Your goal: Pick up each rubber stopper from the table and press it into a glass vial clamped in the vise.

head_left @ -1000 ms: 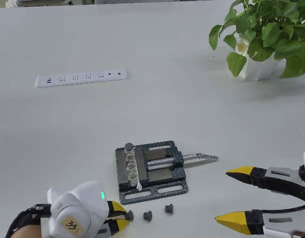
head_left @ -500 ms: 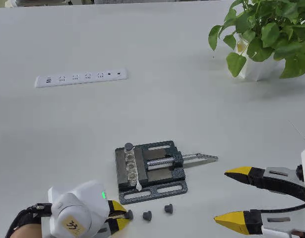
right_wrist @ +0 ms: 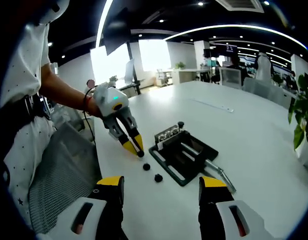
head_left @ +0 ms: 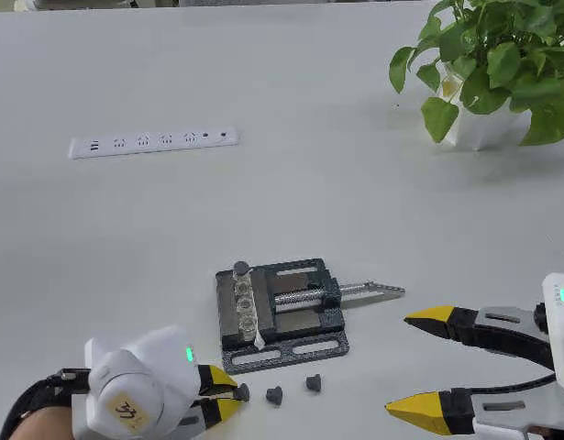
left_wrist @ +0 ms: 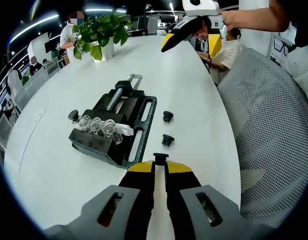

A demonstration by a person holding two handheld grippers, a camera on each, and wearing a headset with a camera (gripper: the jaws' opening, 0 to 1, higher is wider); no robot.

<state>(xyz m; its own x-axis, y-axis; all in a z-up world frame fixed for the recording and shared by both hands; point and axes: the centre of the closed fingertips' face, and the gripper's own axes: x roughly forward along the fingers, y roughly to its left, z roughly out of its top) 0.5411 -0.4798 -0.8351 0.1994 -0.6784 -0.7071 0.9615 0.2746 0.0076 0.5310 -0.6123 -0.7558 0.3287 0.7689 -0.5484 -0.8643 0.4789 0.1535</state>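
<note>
Three stoppers (head_left: 274, 395) beside one vise (head_left: 296, 322)

Not much to read here, honestly: the only label-ish thing is a small tan sticker (head_left: 126, 412) on the white housing of the left claw (head_left: 232, 395), near left in the head view. Its dark marks are too blurry to make out. Any print on the white power strip (head_left: 153, 143), far left on the table (head_left: 309, 183), is too small to read.
</note>
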